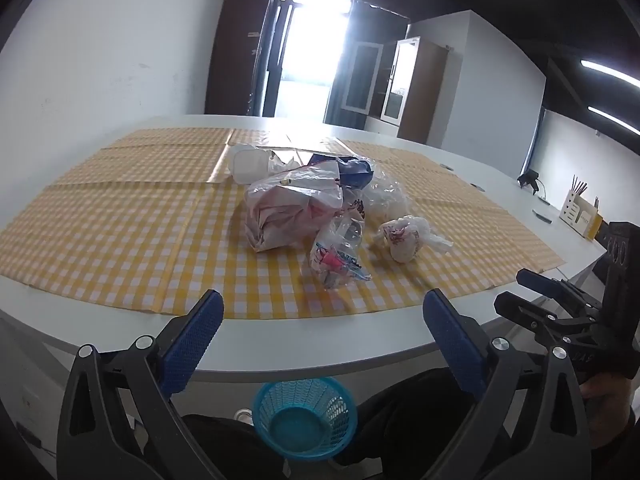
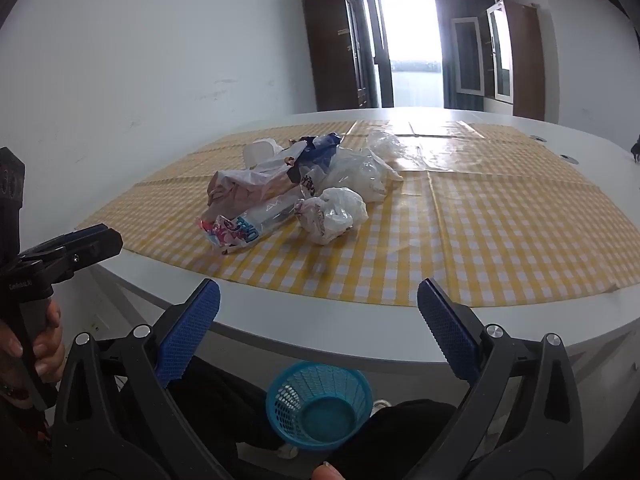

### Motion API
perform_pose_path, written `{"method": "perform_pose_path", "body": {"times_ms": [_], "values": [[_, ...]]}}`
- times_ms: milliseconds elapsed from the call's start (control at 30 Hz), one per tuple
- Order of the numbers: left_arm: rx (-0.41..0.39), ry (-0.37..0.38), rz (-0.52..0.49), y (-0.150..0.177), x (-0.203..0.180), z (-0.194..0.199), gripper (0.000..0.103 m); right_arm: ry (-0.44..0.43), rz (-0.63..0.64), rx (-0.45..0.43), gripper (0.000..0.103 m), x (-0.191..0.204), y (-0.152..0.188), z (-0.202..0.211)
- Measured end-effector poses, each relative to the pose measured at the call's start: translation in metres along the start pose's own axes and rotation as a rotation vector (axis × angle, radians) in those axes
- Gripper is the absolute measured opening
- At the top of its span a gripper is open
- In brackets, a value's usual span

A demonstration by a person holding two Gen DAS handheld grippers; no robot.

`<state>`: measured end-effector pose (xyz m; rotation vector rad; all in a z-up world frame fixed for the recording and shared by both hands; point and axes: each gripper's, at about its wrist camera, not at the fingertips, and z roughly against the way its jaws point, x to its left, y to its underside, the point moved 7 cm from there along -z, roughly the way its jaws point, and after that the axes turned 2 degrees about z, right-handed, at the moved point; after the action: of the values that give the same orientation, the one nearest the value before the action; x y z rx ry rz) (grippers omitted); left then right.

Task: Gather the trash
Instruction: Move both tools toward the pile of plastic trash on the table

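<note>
A heap of trash lies mid-table on a yellow checked cloth [image 1: 120,232]: a large pinkish plastic bag [image 1: 288,212], a clear printed wrapper [image 1: 338,252], a small knotted white bag [image 1: 404,236], clear bags [image 1: 384,192] and a white cup [image 1: 248,164]. The same heap shows in the right wrist view, with the wrapper [image 2: 244,228] and white bag [image 2: 332,212] nearest. A blue mesh basket [image 1: 306,416] [image 2: 320,404] stands on the floor below the table's front edge. My left gripper [image 1: 324,320] and right gripper [image 2: 318,312] are both open and empty, held off the front edge, short of the heap.
The white table [image 1: 320,344] has a rounded front edge. A pen holder [image 1: 578,210] and a small dark device [image 1: 528,180] stand at the far right. Cabinets and a bright doorway lie behind. A white wall runs along the left.
</note>
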<state>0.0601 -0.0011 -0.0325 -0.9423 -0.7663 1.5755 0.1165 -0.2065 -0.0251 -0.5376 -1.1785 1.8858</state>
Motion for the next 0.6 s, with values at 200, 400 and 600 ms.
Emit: {"method": "perform_pose_path", "body": {"times_ms": [200, 400, 600], "values": [[0.026, 0.001, 0.028, 0.0007, 0.0019, 0.0009, 0.097, 0.002, -0.006, 0.001, 0.095, -0.0001, -0.0002, 0.001], [0.028, 0.004, 0.033, -0.0028, 0.0046, -0.0024, 0.097, -0.001, -0.009, -0.001, 0.094, 0.0004, -0.0012, 0.0023], [0.024, 0.002, 0.016, 0.0018, 0.0009, -0.0014, 0.097, -0.003, -0.012, 0.001, 0.095, -0.0003, -0.0013, 0.0035]]}}
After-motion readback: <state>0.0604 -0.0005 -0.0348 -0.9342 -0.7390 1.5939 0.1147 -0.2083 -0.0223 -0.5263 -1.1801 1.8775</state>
